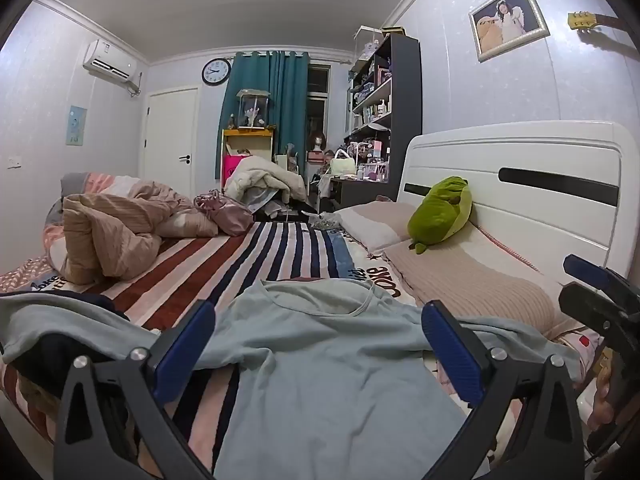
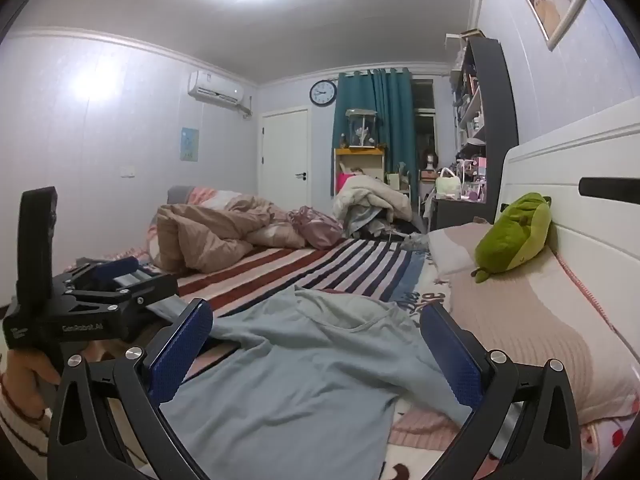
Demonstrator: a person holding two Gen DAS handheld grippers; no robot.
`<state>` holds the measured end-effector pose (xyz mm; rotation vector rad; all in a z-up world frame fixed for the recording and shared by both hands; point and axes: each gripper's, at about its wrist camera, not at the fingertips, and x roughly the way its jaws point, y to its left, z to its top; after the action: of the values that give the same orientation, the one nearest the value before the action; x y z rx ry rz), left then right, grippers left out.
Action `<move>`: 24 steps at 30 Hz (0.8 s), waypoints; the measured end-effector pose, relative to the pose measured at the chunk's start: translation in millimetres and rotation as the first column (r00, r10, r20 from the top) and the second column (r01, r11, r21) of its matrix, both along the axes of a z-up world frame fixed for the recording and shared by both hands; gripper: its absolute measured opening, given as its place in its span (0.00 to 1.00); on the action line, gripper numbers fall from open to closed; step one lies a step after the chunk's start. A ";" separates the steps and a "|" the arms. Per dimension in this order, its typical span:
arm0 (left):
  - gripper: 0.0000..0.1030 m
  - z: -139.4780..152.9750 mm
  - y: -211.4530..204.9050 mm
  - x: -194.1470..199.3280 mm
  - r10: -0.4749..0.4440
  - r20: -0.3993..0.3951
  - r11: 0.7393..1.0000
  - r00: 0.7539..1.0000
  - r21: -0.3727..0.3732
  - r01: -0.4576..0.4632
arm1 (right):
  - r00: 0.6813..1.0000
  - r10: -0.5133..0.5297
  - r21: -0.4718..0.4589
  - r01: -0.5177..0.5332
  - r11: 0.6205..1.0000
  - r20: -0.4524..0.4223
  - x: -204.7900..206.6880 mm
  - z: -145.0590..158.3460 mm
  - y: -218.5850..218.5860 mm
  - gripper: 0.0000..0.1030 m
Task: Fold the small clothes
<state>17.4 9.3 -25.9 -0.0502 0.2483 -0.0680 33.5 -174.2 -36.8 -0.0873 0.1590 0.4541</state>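
Note:
A pale blue-grey T-shirt lies spread on the striped bedsheet, neckline toward the far side. My left gripper hovers just above the shirt's chest, its blue pads wide apart and empty. The shirt's left sleeve stretches off to the left. In the right wrist view the same shirt lies below my right gripper, also open and empty. The left gripper shows there at the left, over the sleeve. The right gripper shows at the right edge of the left wrist view.
A green plush toy rests on beige pillows by the white headboard. A crumpled beige duvet and pink bag lie at the bed's far left. A dark garment lies under the left sleeve.

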 end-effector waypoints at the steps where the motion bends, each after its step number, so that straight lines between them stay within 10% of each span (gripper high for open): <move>1: 0.99 -0.2 -0.3 -0.6 0.000 0.000 1.000 1.000 0.000 0.000 | 1.000 0.008 0.007 -0.008 1.000 0.000 0.0 0.3 -0.5 1.00; 24: 0.99 -2.1 8.6 -3.7 0.028 -0.026 1.000 0.999 -0.004 -0.028 | 1.000 0.004 0.012 -0.004 1.000 -0.003 -1.2 -8.3 -5.5 1.00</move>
<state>13.7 17.8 -28.0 -0.0587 0.2729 -0.0396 32.2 -179.8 -45.1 -0.0748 0.1591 0.4594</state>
